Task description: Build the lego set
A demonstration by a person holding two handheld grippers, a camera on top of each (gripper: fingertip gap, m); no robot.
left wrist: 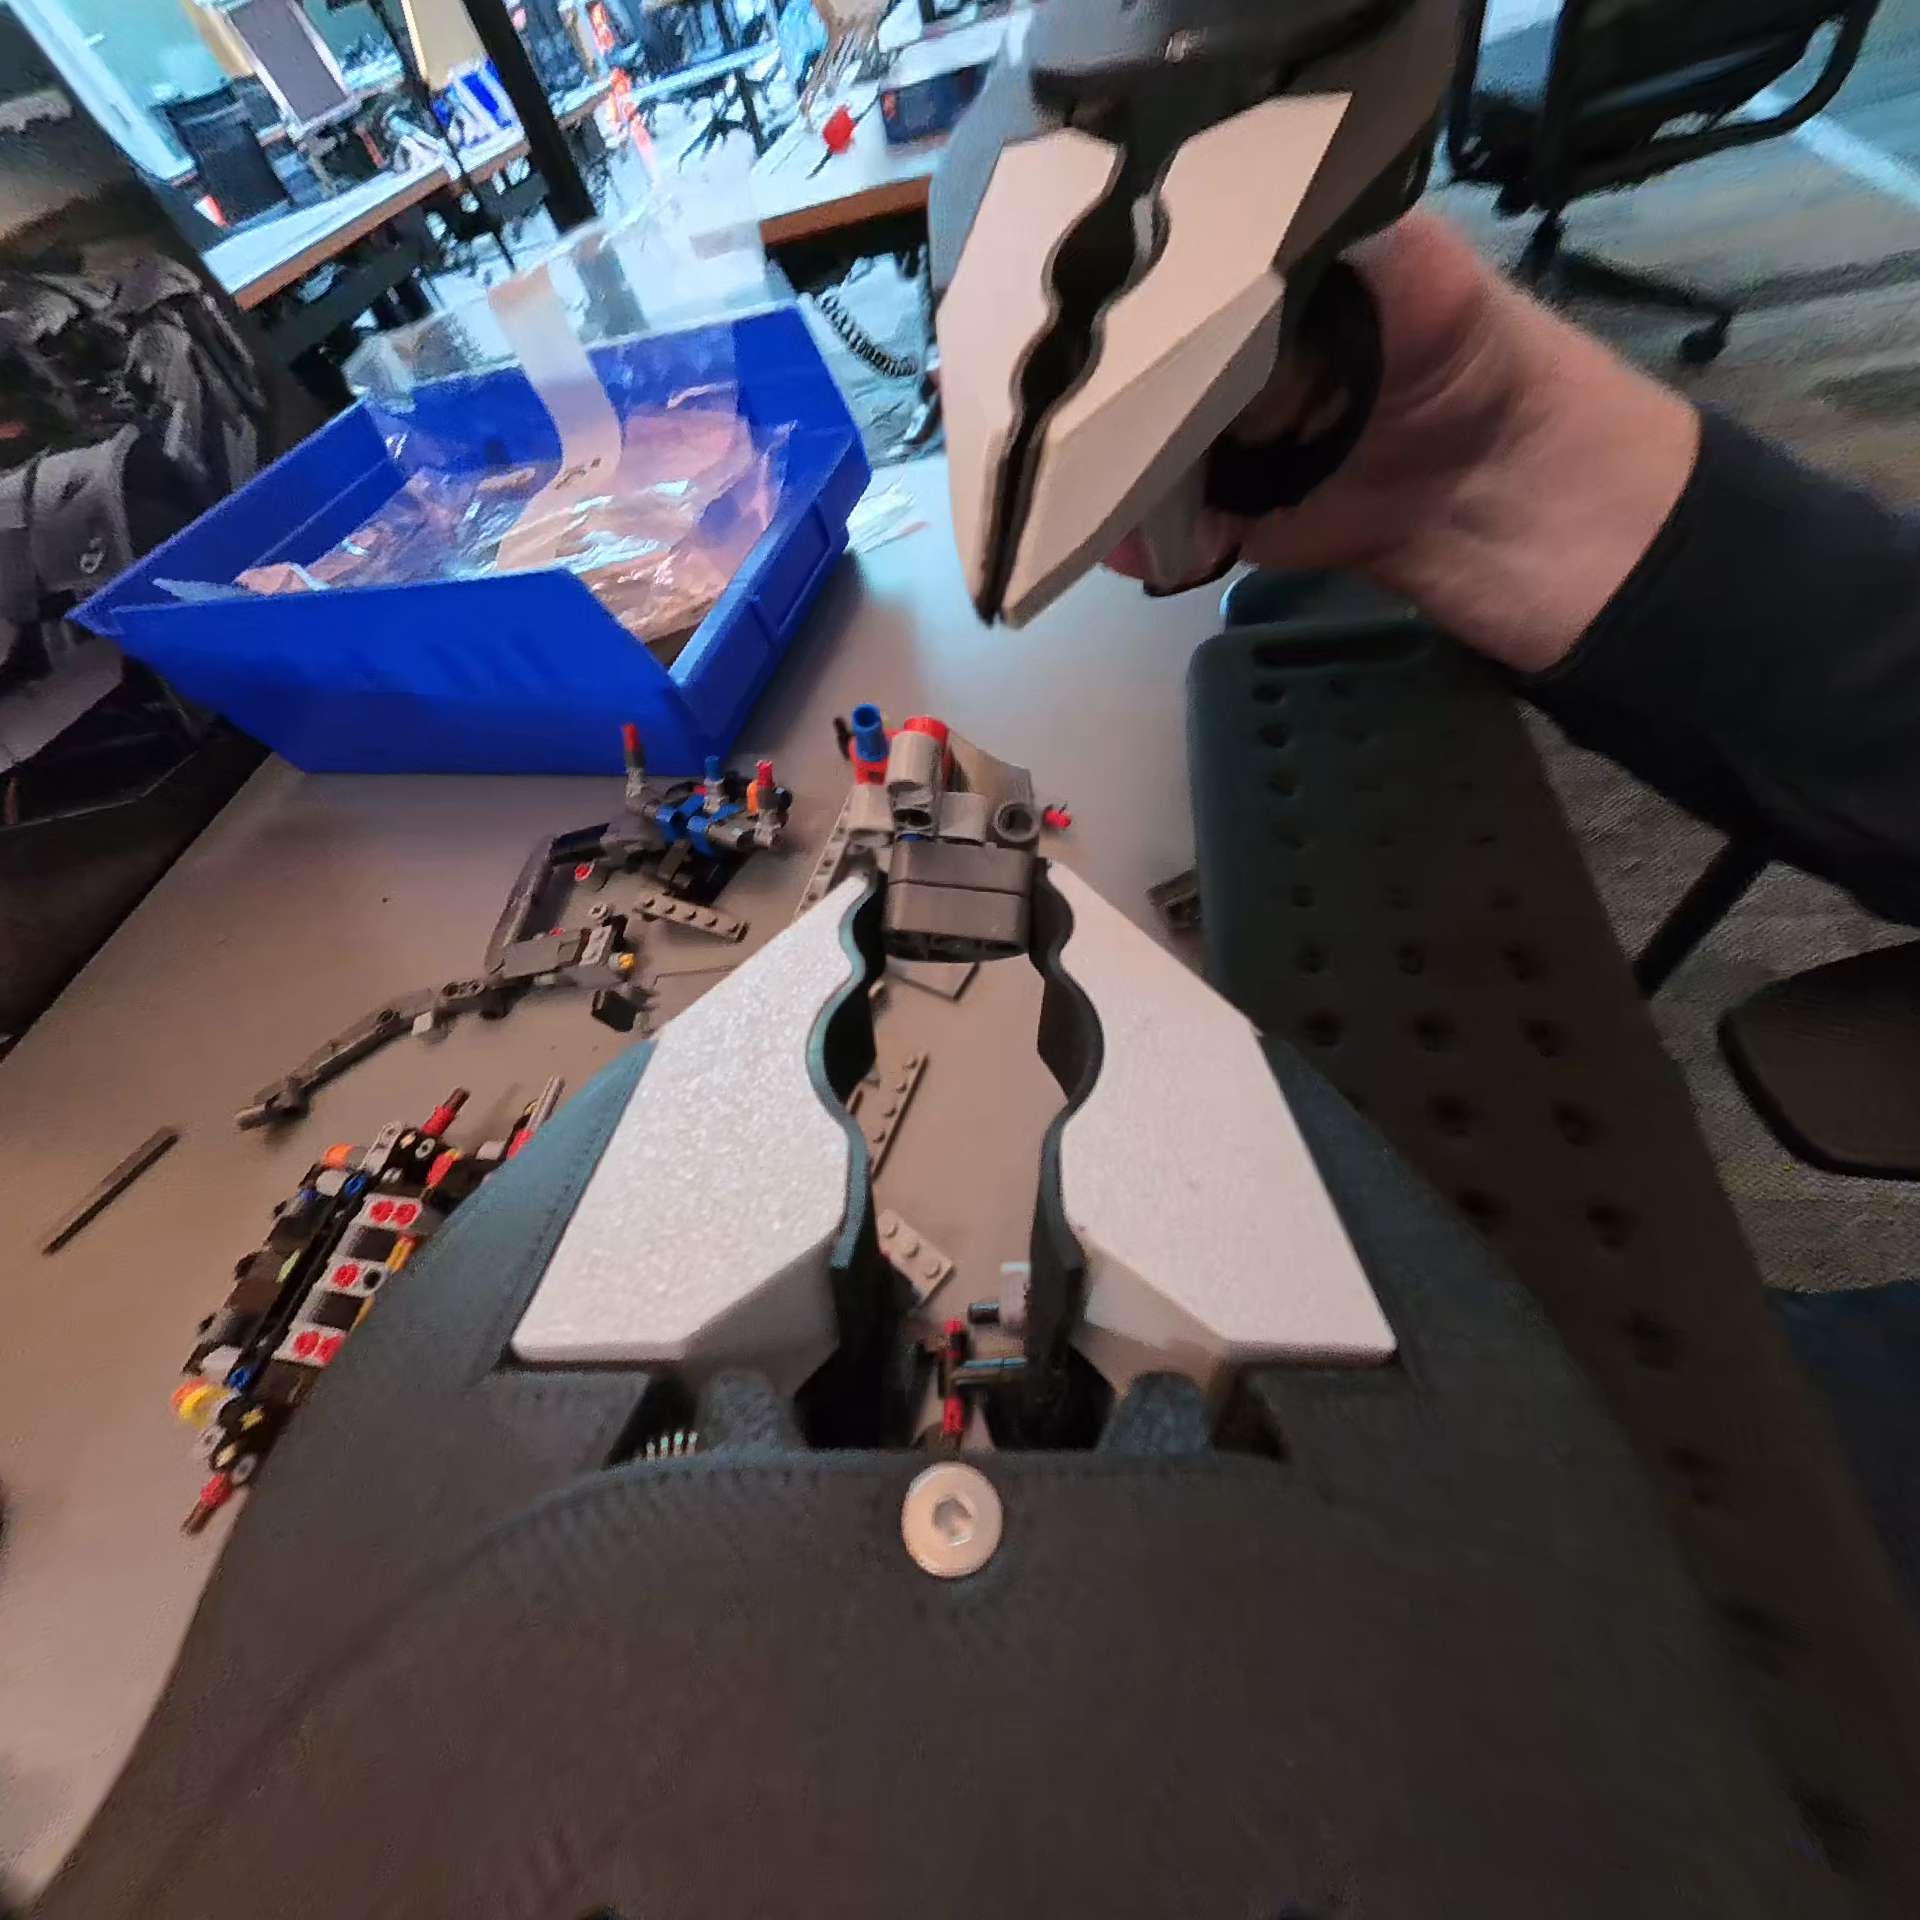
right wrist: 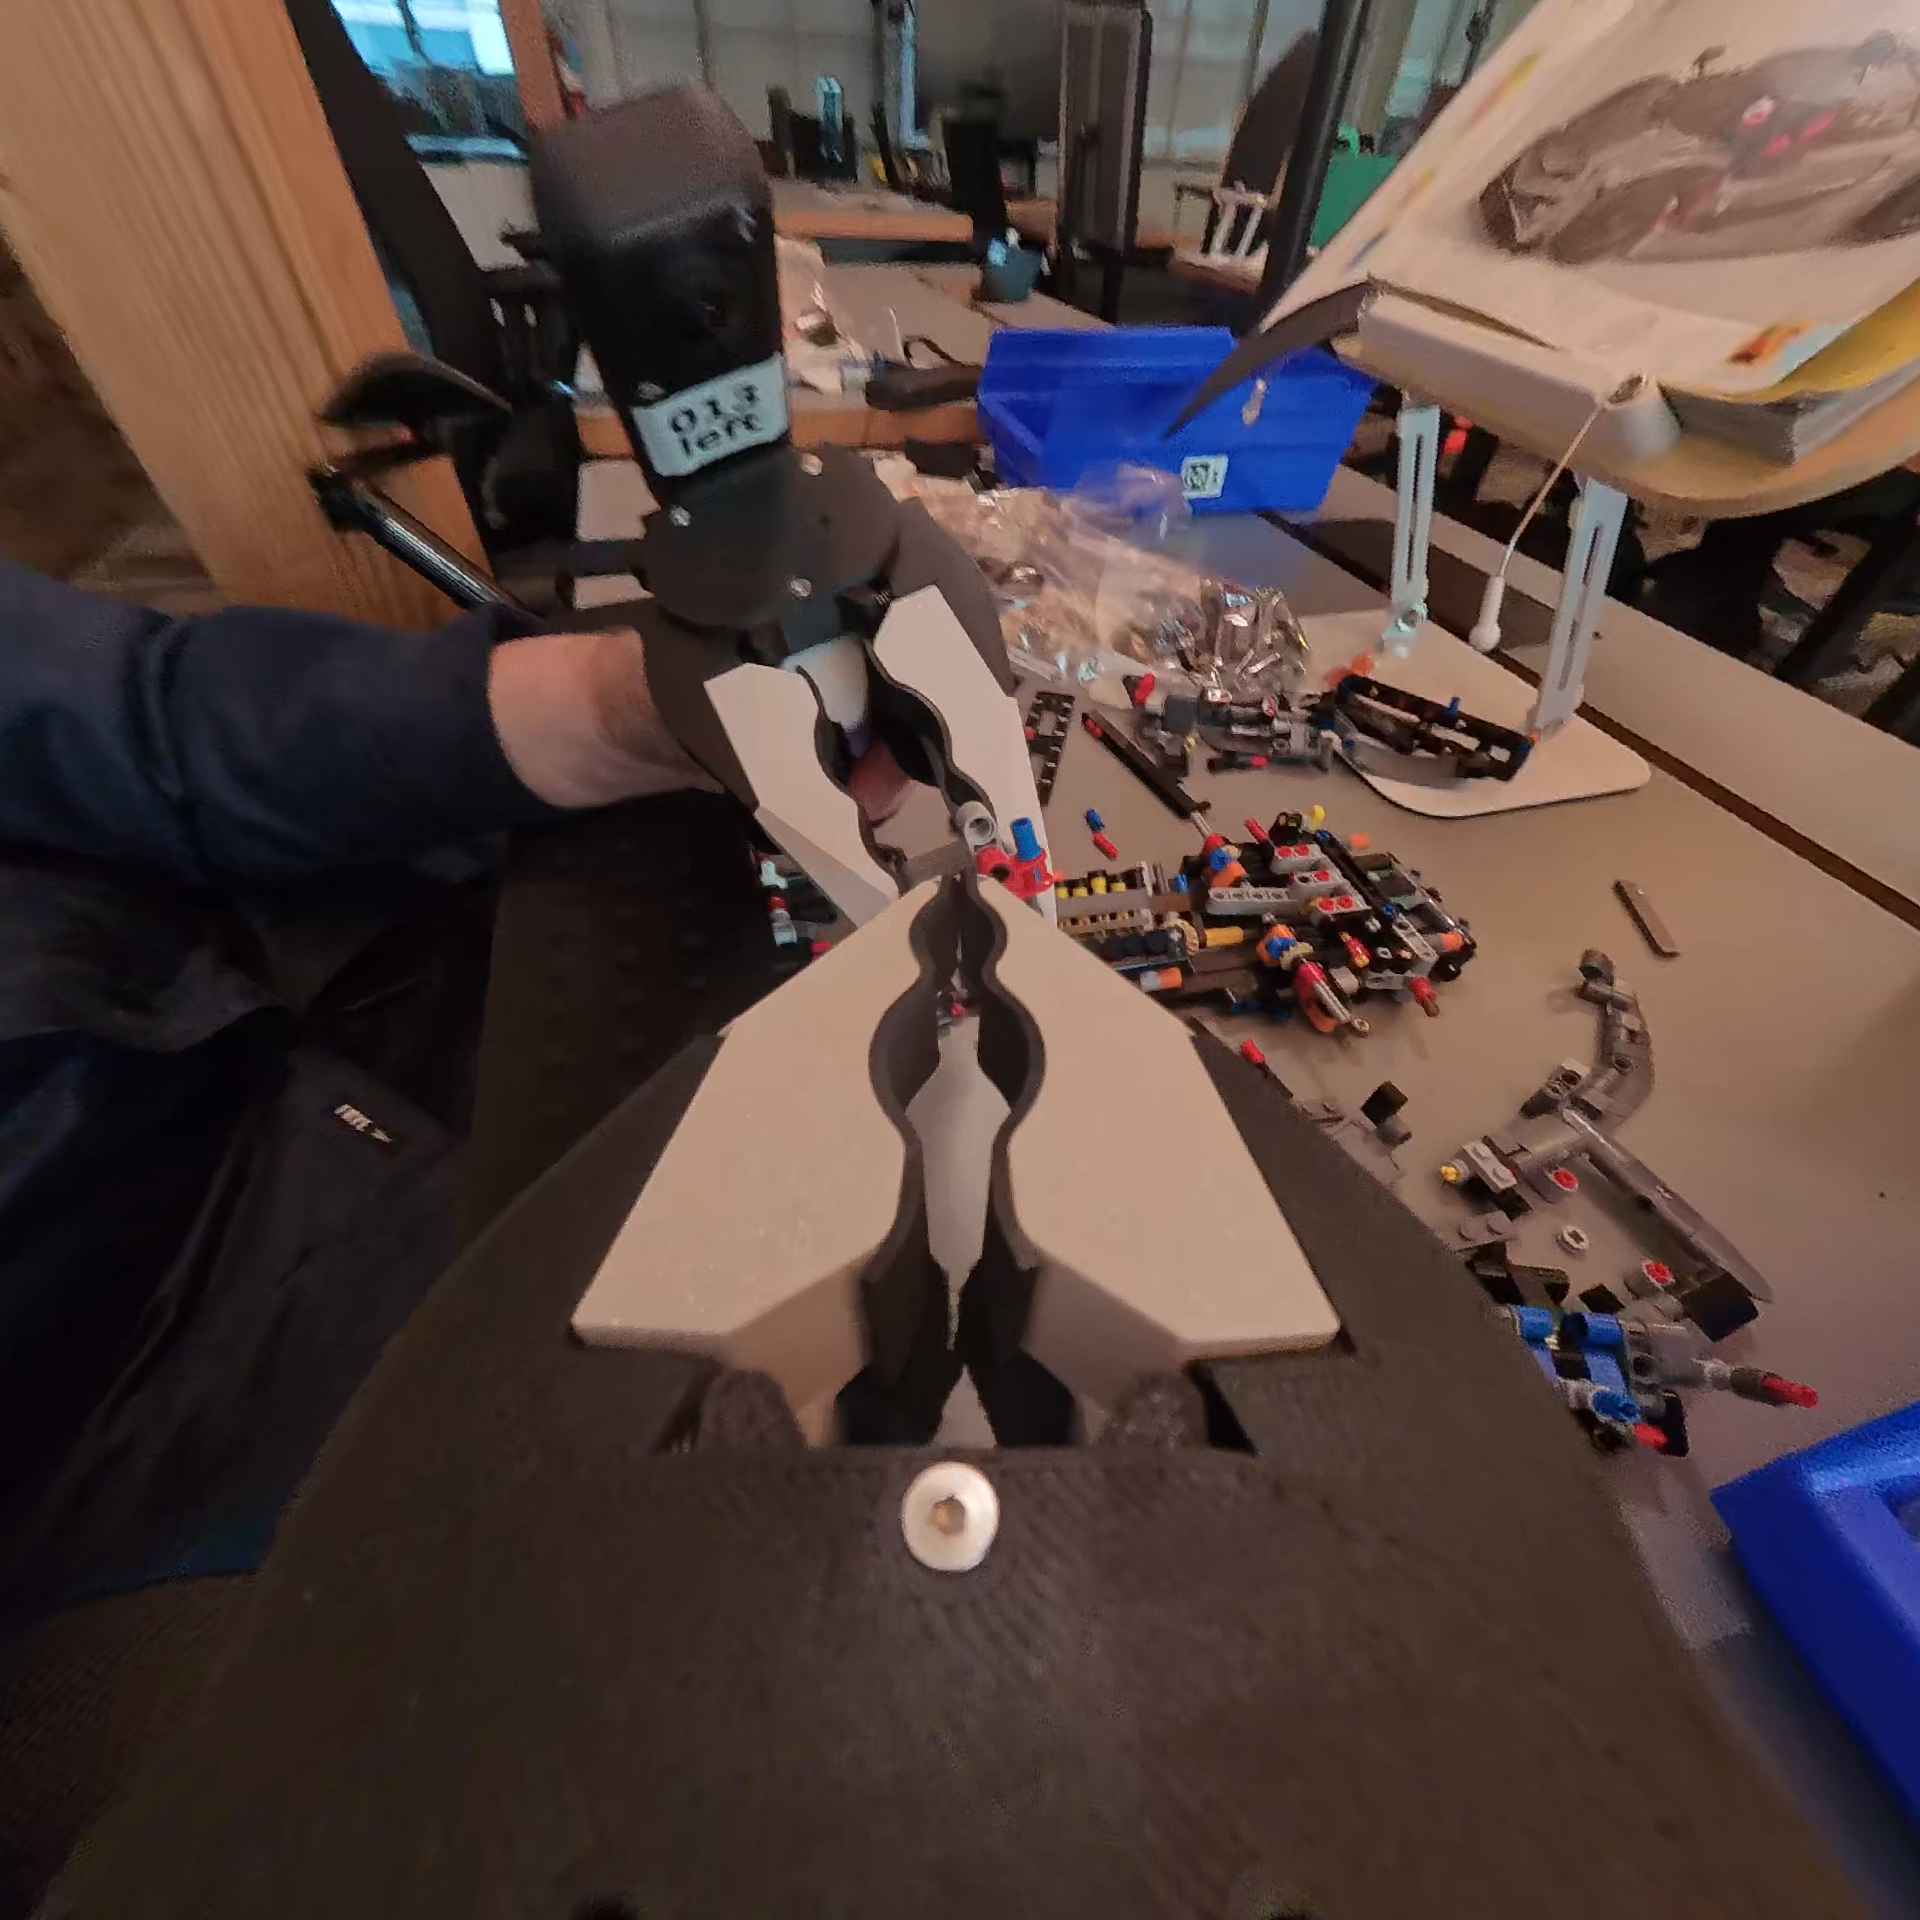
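My left gripper (left wrist: 956,899) is shut on a grey lego sub-assembly (left wrist: 951,883) and holds it above the grey table (left wrist: 156,935). Both pads press its dark grey block, and red and blue pins stick out of its top. In the right wrist view the left gripper (right wrist: 951,842) shows with the same sub-assembly (right wrist: 997,844). My right gripper (right wrist: 961,888) is shut, with its tips just below that sub-assembly in its own view. In the left wrist view the right gripper (left wrist: 992,613) hangs above and behind the sub-assembly, apart from it, tips together.
A long black chassis build (right wrist: 1299,925) lies on the table, also in the left wrist view (left wrist: 301,1299). Smaller builds (left wrist: 707,821) and a curved grey frame (left wrist: 468,997) lie nearby. A blue bin (left wrist: 468,665) holds plastic bags. An instruction book (right wrist: 1662,208) sits on a stand. A dark chair back (left wrist: 1455,987) stands at the right. Left tips to right tips: about 4 cm.
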